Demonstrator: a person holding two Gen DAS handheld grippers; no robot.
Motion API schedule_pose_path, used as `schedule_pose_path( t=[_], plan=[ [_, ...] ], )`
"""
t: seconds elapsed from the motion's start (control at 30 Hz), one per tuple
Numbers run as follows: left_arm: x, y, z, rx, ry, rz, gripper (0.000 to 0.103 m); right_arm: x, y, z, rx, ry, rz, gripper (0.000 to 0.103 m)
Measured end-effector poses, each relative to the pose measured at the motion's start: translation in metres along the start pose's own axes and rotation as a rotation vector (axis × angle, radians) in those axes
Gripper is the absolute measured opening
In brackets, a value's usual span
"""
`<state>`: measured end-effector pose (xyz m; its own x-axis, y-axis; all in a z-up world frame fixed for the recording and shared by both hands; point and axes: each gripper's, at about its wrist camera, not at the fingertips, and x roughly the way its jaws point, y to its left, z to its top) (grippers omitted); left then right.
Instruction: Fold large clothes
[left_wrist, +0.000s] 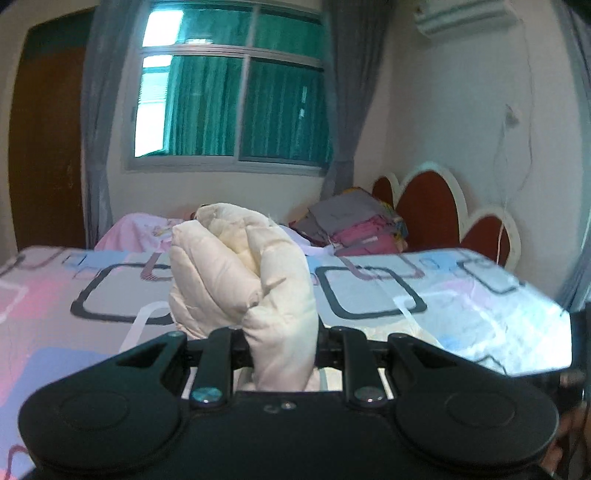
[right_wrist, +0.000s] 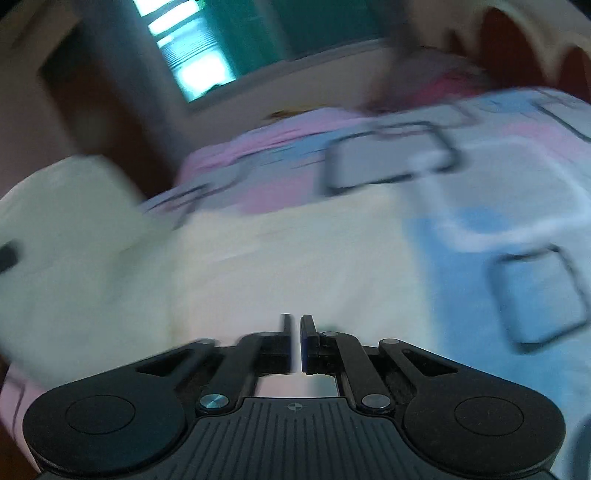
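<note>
We've got the left claw (left_wrist: 280, 354) pinching a bunched fold of the cream padded garment (left_wrist: 240, 273), which stands up from the claw above the bed (left_wrist: 369, 295). The right claw (right_wrist: 295, 343) is pressed together with nothing in it; the rest of the garment (right_wrist: 240, 266) spreads flat on the bed just ahead and to its left, long axis seemingly crosswise. We judge the right claw nearer the free cloth, though blur hides its edge.

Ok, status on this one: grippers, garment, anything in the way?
Left gripper clamped on cream padded garment. Right gripper shut, empty, above it. Bed ahead, folded pile far side.
</note>
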<state>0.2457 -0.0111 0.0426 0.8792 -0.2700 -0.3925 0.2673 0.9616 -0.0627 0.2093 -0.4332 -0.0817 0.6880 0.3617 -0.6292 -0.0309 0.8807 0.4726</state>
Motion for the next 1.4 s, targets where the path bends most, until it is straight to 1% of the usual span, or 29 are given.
schedule_pose_path(
  t=[0.03, 0.07, 0.13, 0.17, 0.27, 0.47, 0.57, 0.63, 0.67, 0.7, 0.77, 0.83, 0.93, 0.97, 1.0, 1.03, 1.07, 1.1, 1.13, 1.2, 1.27, 1.3, 1.33, 1.4],
  plan=[
    [0.002, -0.009, 0.000, 0.014, 0.006, -0.004, 0.020, 0.006, -0.018, 0.000, 0.058, 0.029, 0.023, 0.004],
    [0.003, -0.018, 0.000, 0.030, 0.018, -0.018, 0.020, 0.010, -0.030, -0.002, 0.088, 0.048, 0.059, 0.004],
    [0.014, -0.033, 0.001, 0.060, 0.051, -0.058, 0.020, 0.022, -0.037, -0.006, 0.105, 0.074, 0.103, 0.004],
    [0.020, -0.043, 0.001, 0.071, 0.067, -0.079, 0.020, 0.025, -0.035, -0.013, 0.113, 0.084, 0.118, 0.004],
    [0.044, -0.069, -0.004, 0.077, 0.104, -0.139, 0.020, 0.038, -0.038, -0.012, 0.121, 0.106, 0.142, 0.004],
    [0.089, -0.120, -0.023, 0.104, 0.188, -0.218, 0.020, 0.047, -0.052, -0.003, 0.130, 0.143, 0.197, 0.003],
    [0.110, -0.140, -0.040, 0.114, 0.261, -0.259, 0.020, 0.051, -0.059, -0.003, 0.147, 0.156, 0.223, 0.003],
    [0.121, -0.148, -0.051, 0.125, 0.298, -0.268, 0.020, 0.052, -0.064, -0.003, 0.164, 0.161, 0.240, 0.003],
    [0.128, -0.148, -0.058, 0.118, 0.322, -0.264, 0.020, 0.052, -0.068, -0.002, 0.179, 0.164, 0.251, 0.003],
    [0.134, -0.146, -0.063, 0.085, 0.344, -0.267, 0.020, 0.050, -0.072, -0.001, 0.202, 0.160, 0.256, 0.003],
    [0.145, -0.140, -0.073, 0.026, 0.377, -0.277, 0.020, 0.037, -0.088, 0.003, 0.273, 0.110, 0.235, 0.004],
    [0.154, -0.137, -0.080, 0.000, 0.394, -0.270, 0.021, 0.022, -0.105, 0.007, 0.315, 0.070, 0.210, 0.004],
    [0.160, -0.135, -0.084, -0.040, 0.396, -0.288, 0.031, 0.012, -0.125, 0.012, 0.346, 0.063, 0.192, 0.004],
    [0.159, -0.134, -0.086, -0.059, 0.386, -0.297, 0.038, 0.010, -0.133, 0.014, 0.356, 0.071, 0.188, 0.006],
    [0.157, -0.137, -0.083, -0.071, 0.379, -0.311, 0.045, 0.010, -0.136, 0.015, 0.354, 0.081, 0.177, 0.030],
    [0.153, -0.139, -0.082, -0.084, 0.372, -0.345, 0.063, 0.009, -0.135, 0.014, 0.342, 0.078, 0.165, 0.076],
    [0.148, -0.142, -0.079, -0.097, 0.362, -0.367, 0.079, 0.006, -0.132, 0.014, 0.326, 0.059, 0.155, 0.087],
    [0.141, -0.145, -0.076, -0.105, 0.353, -0.376, 0.084, 0.005, -0.131, 0.015, 0.309, 0.051, 0.164, 0.088],
    [0.132, -0.146, -0.071, -0.111, 0.342, -0.386, 0.084, 0.004, -0.130, 0.017, 0.295, 0.053, 0.166, 0.088],
    [0.112, -0.141, -0.059, -0.132, 0.305, -0.419, 0.076, -0.003, -0.129, 0.020, 0.284, 0.010, 0.155, 0.088],
    [0.091, -0.122, -0.044, -0.194, 0.257, -0.448, 0.062, -0.006, -0.130, 0.026, 0.284, -0.031, 0.158, 0.088],
    [0.083, -0.111, -0.037, -0.221, 0.223, -0.452, 0.058, -0.006, -0.131, 0.033, 0.288, -0.052, 0.160, 0.088],
    [0.077, -0.100, -0.032, -0.235, 0.189, -0.433, 0.052, -0.009, -0.130, 0.038, 0.288, -0.077, 0.170, 0.088],
    [0.069, -0.071, -0.025, -0.221, 0.125, -0.337, 0.046, -0.012, -0.125, 0.050, 0.275, -0.110, 0.210, 0.088]
  ],
)
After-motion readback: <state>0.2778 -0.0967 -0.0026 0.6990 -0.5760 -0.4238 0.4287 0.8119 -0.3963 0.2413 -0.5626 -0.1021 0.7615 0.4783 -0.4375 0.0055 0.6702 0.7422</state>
